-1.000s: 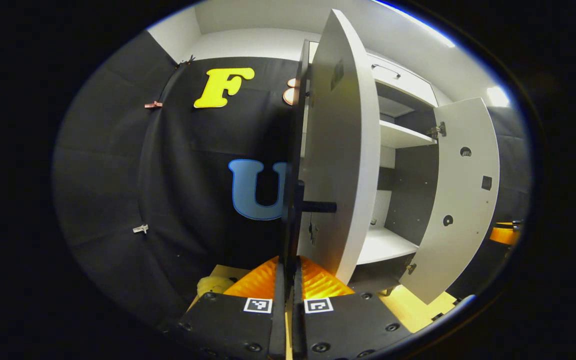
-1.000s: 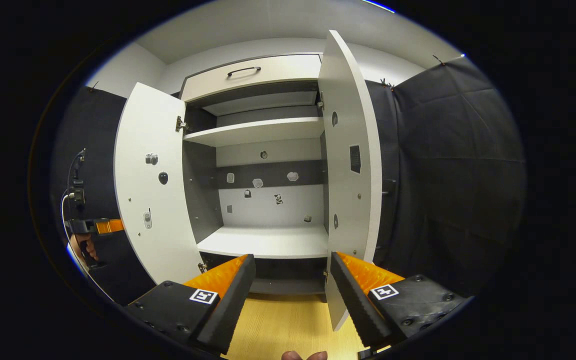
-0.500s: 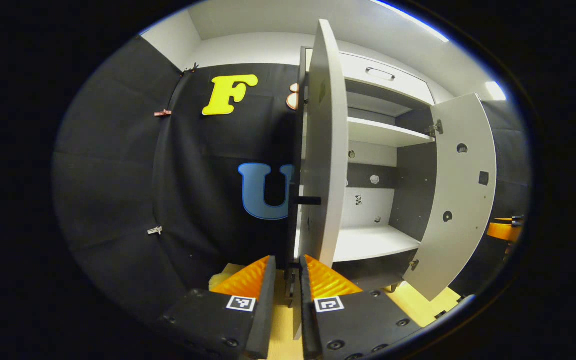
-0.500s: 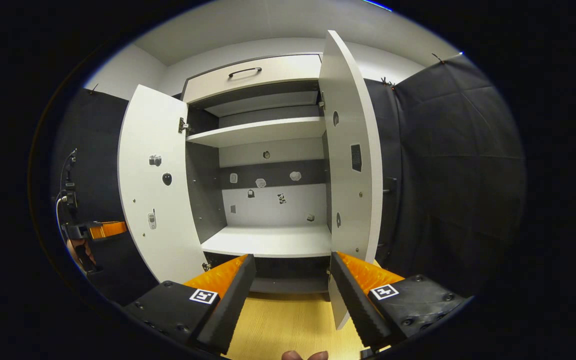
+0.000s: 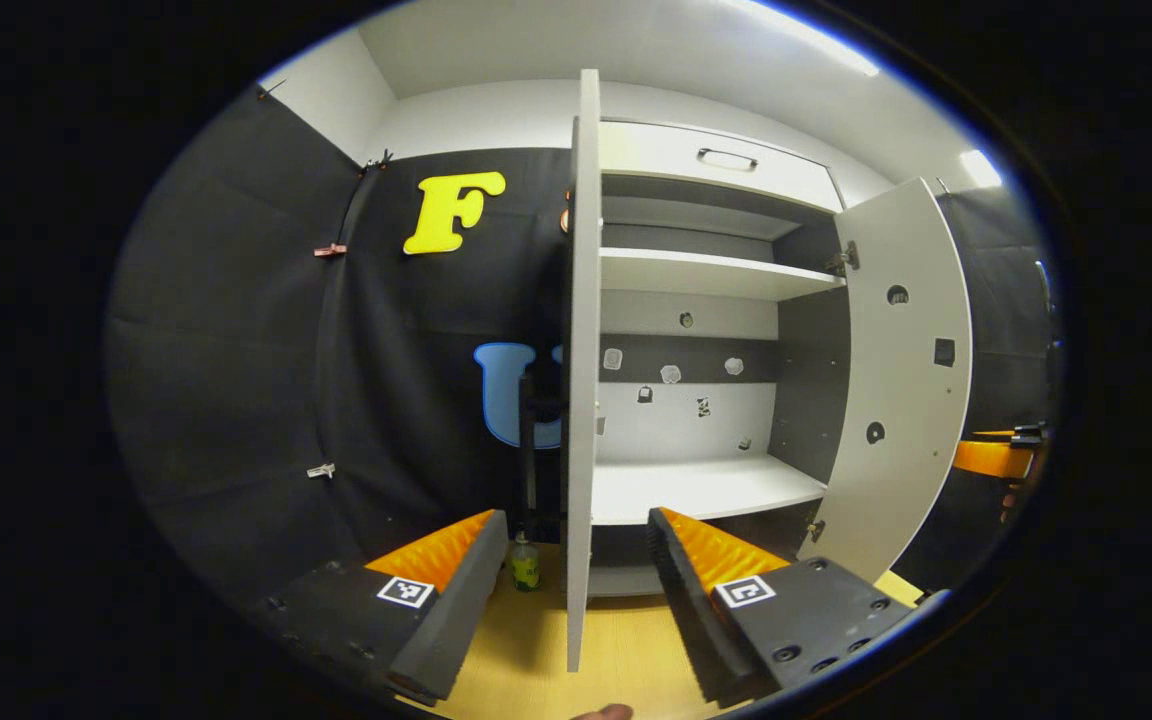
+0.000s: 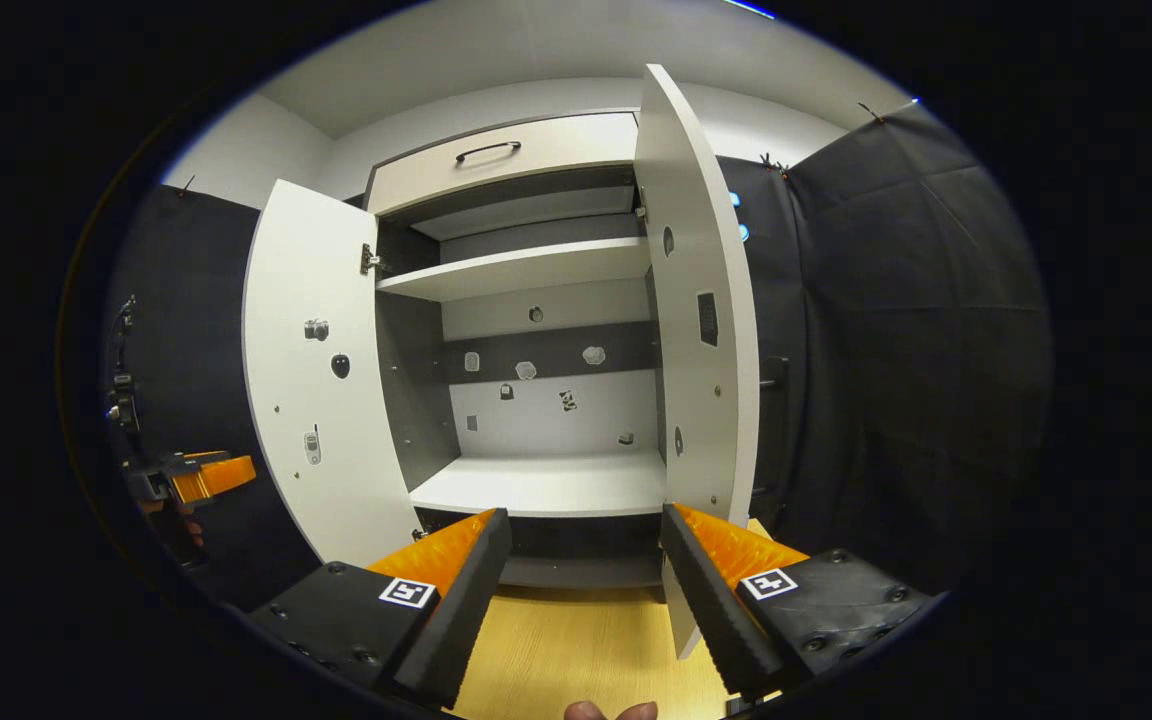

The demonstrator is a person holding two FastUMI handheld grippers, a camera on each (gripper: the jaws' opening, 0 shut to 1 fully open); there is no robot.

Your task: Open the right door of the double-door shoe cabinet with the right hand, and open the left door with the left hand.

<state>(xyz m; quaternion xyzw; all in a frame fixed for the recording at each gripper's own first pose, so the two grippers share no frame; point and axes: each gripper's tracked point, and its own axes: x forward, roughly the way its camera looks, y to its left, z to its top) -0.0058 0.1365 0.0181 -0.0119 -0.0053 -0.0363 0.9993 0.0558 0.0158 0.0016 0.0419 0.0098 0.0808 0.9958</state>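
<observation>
- We are holding the left hand-held gripper (image 5: 568, 575) back from the shoe cabinet (image 5: 706, 300) with its fingers spread wide and gripping nothing; the left door (image 5: 581, 370) is standing edge-on between them, farther off and not touched.
- We are seeing that left door swung fully out, its dark handle (image 5: 531, 440) facing the booth wall.
- We are holding the right hand-held gripper (image 6: 581, 580) wide apart too, holding nothing, in front of the cabinet's lower shelf (image 6: 546, 485).
- In the right gripper view the right door (image 6: 701, 330) is standing open just beyond the right finger, apart from it.
- Both doors are open, and we are looking at the upper shelf (image 6: 521, 270) and the closed drawer (image 6: 506, 160) above it.
- A small bottle (image 5: 525, 563) is standing on the wooden floor (image 5: 536, 660) beside the left door's foot.
</observation>
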